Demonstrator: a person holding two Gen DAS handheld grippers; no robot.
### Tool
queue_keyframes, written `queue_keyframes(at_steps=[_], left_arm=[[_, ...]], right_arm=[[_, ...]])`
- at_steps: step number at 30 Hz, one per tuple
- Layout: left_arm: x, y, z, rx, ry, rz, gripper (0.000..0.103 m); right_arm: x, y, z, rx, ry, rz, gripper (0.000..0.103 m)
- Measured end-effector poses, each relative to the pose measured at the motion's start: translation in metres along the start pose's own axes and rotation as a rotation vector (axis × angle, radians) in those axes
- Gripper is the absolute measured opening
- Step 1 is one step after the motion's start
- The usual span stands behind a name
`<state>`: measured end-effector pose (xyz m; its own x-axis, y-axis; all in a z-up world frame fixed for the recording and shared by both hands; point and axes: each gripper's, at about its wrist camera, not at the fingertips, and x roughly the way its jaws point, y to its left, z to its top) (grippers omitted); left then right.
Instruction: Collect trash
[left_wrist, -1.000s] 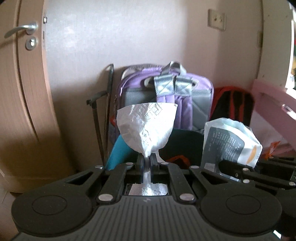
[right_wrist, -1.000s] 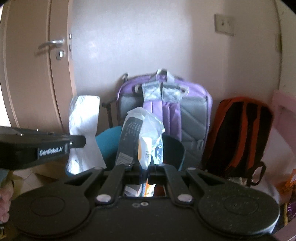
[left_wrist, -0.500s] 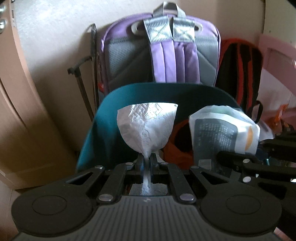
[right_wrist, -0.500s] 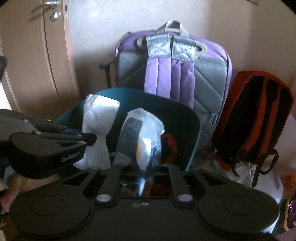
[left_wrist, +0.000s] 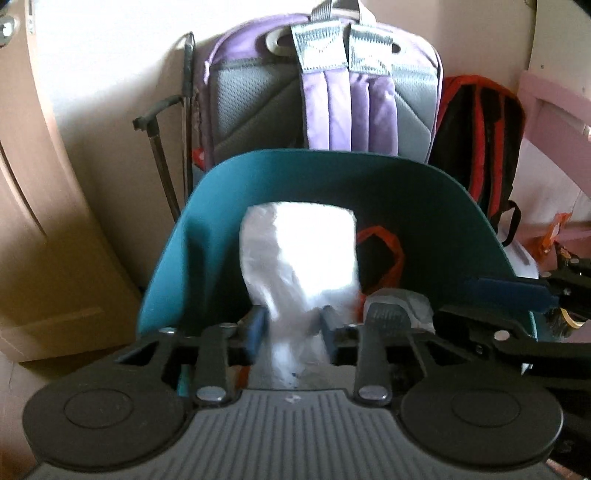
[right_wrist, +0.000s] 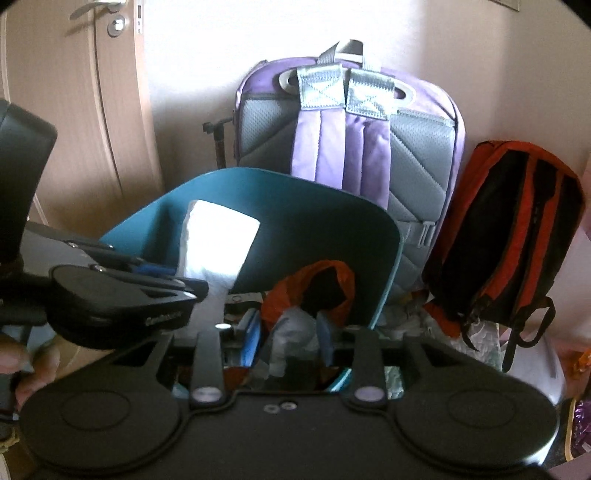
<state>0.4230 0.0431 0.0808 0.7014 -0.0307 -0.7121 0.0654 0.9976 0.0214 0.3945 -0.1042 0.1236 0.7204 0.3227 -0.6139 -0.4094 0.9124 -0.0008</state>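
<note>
You have the bin (left_wrist: 177, 258) standing before the large backpack (left_wrist: 332, 85); the small backpack (left_wrist: 480, 129) stands right of it, the door (right_wrist: 74, 110) to its left.

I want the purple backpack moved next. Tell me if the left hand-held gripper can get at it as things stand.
Probably not directly. The teal bin stands between the left hand-held gripper and the purple backpack, and the white tissue sits between its jaws, which have just been opening. It would have to lift over the bin's rim first.

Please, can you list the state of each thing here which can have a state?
left gripper: jaws just opened, tissue loose between them
right gripper: jaws just opened, wrapper between them
tissue: over the bin, blurred
teal bin: uncovered, orange liner inside
door: closed
purple backpack: upright against wall
</note>
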Motion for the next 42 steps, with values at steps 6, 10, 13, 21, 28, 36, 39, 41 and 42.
queue_keyframes(at_steps=[6,10,13,21,28,36,39,41,42], left_arm=[[-0.026,0.001,-0.002,-0.020,-0.043,-0.010,0.053],[-0.048,-0.001,-0.007,-0.010,-0.073,0.002,0.059],[-0.066,-0.002,-0.008,-0.018,-0.093,-0.001,0.060],[-0.116,-0.007,-0.024,-0.031,-0.171,-0.010,0.071],[-0.154,-0.016,-0.046,-0.015,-0.244,-0.016,0.085],[-0.180,-0.023,-0.071,-0.032,-0.291,-0.022,0.098],[-0.187,-0.022,-0.081,-0.050,-0.298,-0.044,0.099],[-0.192,-0.020,-0.086,-0.064,-0.299,-0.054,0.099],[-0.194,-0.020,-0.088,-0.067,-0.303,-0.055,0.099]], right_arm=[[-0.023,-0.002,0.002,0.023,-0.028,0.021,0.046],[-0.043,-0.001,0.001,0.029,-0.048,0.025,0.055],[-0.060,0.001,0.000,0.034,-0.070,0.020,0.059],[-0.107,0.003,-0.007,0.051,-0.150,0.007,0.064],[-0.141,0.004,-0.020,0.063,-0.223,0.020,0.071],[-0.167,0.008,-0.037,0.056,-0.268,0.028,0.074],[-0.175,0.011,-0.045,0.056,-0.274,0.043,0.075],[-0.179,0.012,-0.050,0.056,-0.274,0.051,0.075],[-0.181,0.013,-0.052,0.055,-0.272,0.058,0.075]])
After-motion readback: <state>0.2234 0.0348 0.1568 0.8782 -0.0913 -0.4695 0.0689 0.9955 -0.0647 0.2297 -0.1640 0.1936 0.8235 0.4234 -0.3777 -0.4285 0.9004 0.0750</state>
